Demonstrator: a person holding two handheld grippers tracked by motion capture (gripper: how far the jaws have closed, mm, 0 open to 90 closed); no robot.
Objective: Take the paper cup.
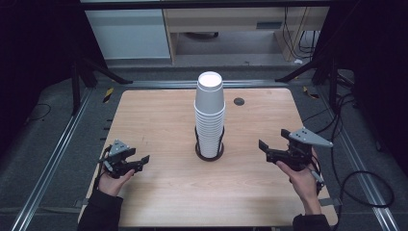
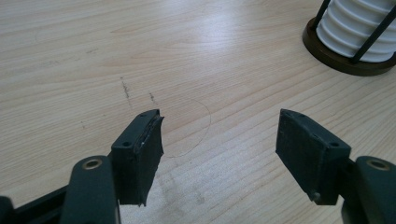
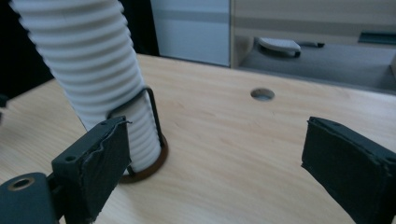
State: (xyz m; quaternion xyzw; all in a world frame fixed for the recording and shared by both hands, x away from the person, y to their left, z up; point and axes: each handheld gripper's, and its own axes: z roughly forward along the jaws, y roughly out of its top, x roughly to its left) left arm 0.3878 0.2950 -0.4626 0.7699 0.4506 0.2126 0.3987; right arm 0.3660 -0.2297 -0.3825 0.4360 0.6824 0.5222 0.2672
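Observation:
A tall stack of white cups (image 1: 210,113) stands upright in a dark wire holder (image 1: 210,150) at the middle of the wooden table (image 1: 159,115). My left gripper (image 1: 140,162) rests low at the table's front left, open and holding nothing. In its own view the open left gripper (image 2: 219,140) hovers over bare wood, with the holder's base (image 2: 348,58) at the upper right. My right gripper (image 1: 267,147) is open at the right of the stack. From the right gripper (image 3: 215,154) view, the ribbed cups (image 3: 88,60) rise just past the left jaw.
A round cable hole (image 1: 239,101) sits in the table behind the stack, the same hole (image 3: 262,94) showing in the right gripper view. Metal rails and black cables run along both sides of the table. Pale cabinets stand on the floor beyond the far edge.

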